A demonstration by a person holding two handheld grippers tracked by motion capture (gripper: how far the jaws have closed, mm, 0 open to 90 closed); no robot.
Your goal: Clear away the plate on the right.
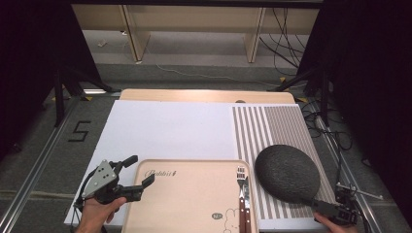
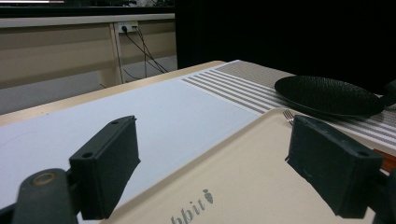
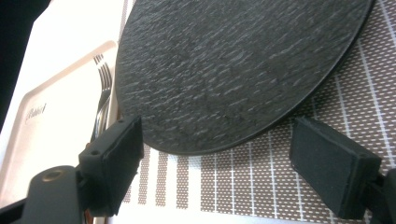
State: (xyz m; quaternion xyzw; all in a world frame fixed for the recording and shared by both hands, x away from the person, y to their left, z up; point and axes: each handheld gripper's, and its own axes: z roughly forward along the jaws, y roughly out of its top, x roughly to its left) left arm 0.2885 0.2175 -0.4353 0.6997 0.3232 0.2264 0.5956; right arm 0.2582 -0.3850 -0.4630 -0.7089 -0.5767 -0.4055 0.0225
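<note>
Hands low at the counter's near edge: left tool (image 1: 137, 172) wide open and empty over the left rim of the beige tray (image 1: 184, 204); right tool (image 3: 219, 161) also wide open, gripping nothing, just short of the round, rough-textured black plate (image 1: 286, 174) on a striped woven mat (image 1: 272, 127) right of the tray. Fork (image 1: 241, 191) and knife (image 1: 247, 206) lie in the tray.

Your surface (image 1: 204, 95) carries a white sheet (image 1: 165, 128); right of it a striped mat (image 1: 282, 121), a tray (image 1: 189, 204) overlapping its near edge.

Room: grey floor (image 1: 204, 73) with black cables (image 1: 286, 41), pale wooden bench (image 1: 194, 22) at rear, black curtains (image 1: 29, 58) on both sides, tape numeral "5" (image 1: 79, 131) on floor at left.
</note>
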